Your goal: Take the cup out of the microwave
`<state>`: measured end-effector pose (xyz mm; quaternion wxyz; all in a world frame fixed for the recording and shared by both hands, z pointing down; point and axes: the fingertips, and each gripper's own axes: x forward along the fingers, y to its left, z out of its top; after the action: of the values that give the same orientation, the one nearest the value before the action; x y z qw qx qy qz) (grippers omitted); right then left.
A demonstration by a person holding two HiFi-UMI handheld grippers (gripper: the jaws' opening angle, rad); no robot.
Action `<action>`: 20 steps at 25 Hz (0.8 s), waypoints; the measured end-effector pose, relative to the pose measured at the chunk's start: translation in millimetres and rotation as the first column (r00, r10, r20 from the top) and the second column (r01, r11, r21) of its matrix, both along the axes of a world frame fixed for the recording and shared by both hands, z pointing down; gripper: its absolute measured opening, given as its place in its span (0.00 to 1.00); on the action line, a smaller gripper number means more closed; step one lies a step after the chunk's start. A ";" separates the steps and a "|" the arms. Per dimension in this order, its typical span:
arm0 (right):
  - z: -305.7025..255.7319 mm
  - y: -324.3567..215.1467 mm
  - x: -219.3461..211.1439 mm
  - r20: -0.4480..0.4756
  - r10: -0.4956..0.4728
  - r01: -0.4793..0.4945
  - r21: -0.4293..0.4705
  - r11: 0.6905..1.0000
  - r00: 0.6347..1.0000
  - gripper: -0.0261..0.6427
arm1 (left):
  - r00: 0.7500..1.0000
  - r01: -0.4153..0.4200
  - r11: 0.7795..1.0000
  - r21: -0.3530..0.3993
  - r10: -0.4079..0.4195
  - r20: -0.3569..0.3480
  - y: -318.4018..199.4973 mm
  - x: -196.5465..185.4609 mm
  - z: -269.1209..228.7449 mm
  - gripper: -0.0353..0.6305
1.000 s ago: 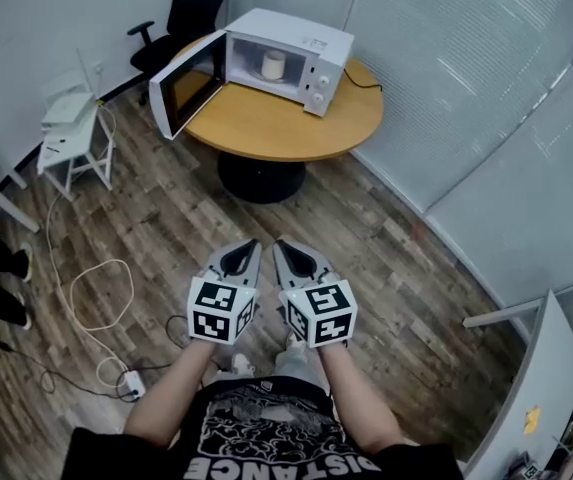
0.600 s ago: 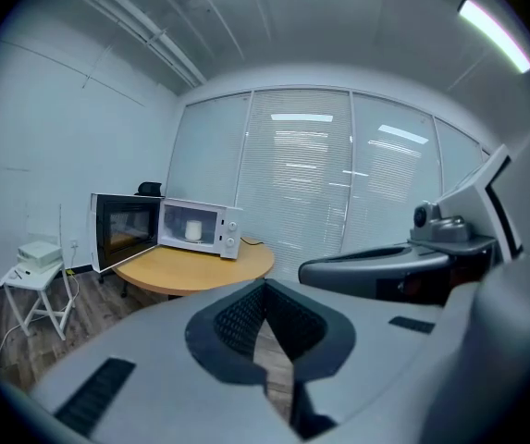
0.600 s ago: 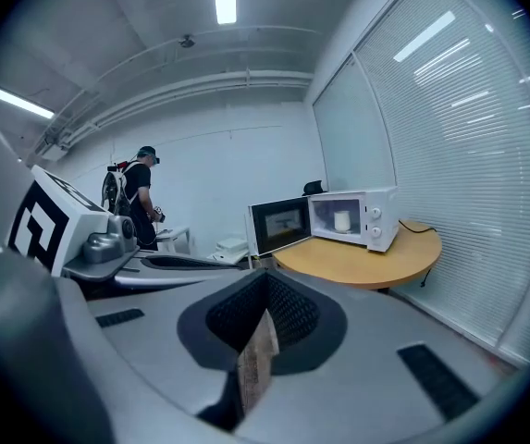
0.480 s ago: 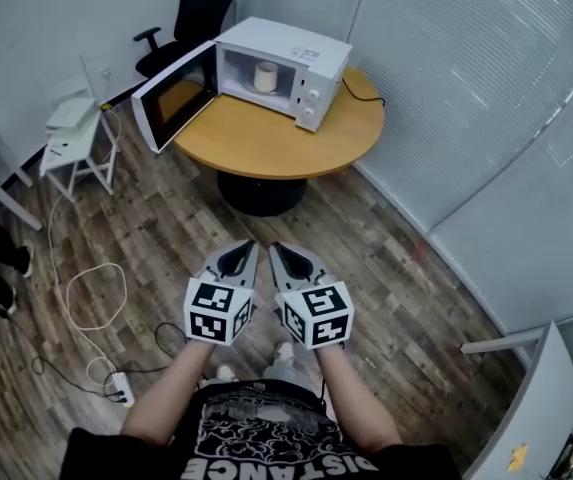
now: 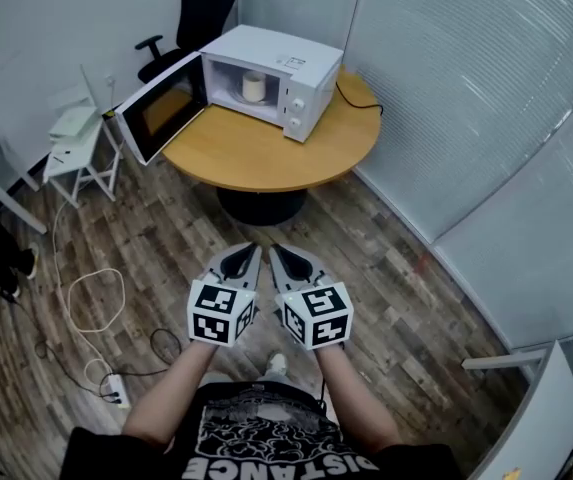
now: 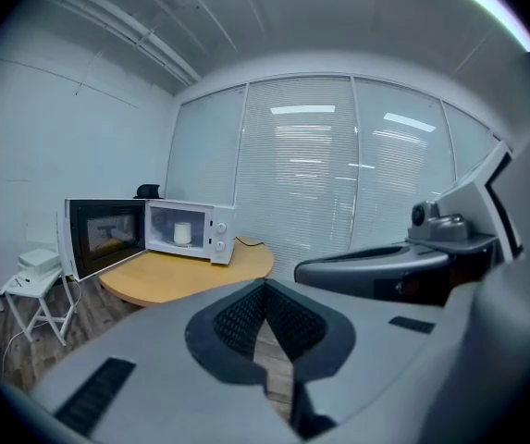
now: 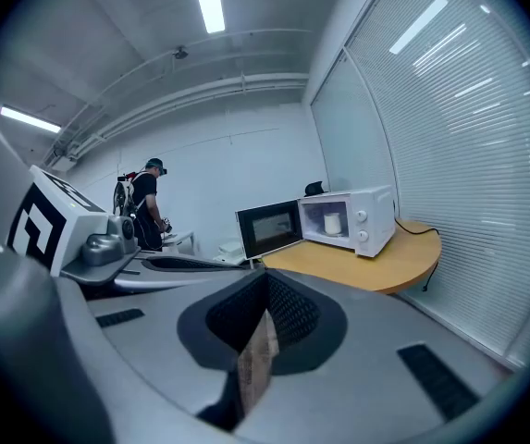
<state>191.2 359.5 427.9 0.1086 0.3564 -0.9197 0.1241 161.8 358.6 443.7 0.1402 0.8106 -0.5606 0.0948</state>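
A white cup [image 5: 253, 86] stands inside the white microwave [image 5: 296, 63], whose door [image 5: 161, 108] hangs open to the left. The microwave rests on a round wooden table [image 5: 266, 153] across the room. My left gripper [image 5: 249, 252] and right gripper [image 5: 277, 252] are held side by side over the floor, well short of the table, both shut and empty. From the left gripper view the cup [image 6: 183, 234] shows small and far off beyond my left gripper [image 6: 265, 287]. The right gripper view shows the cup [image 7: 333, 222] past my right gripper [image 7: 265, 280].
A black office chair [image 5: 201, 8] stands behind the table. A white stool [image 5: 76, 138] stands to its left. Cables [image 5: 91, 308] and a power strip [image 5: 116, 393] lie on the wooden floor at the left. Glass walls with blinds [image 5: 486, 98] close off the right. A person [image 7: 149, 206] stands far left.
Both grippers have moved forward together toward the table, still shut and side by side. The table and microwave have shifted slightly left in the head view.
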 end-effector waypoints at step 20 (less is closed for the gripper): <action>16.2 -58.6 -12.6 -0.035 -0.038 0.037 -0.022 0.999 0.999 0.06 | 0.998 0.054 0.998 -0.019 -0.054 -0.037 -60.0 -16.6 14.4 0.07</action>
<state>178.6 300.8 444.1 0.1308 0.3401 -0.9227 0.1255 145.2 298.7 458.1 0.1606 0.7955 -0.5787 0.0807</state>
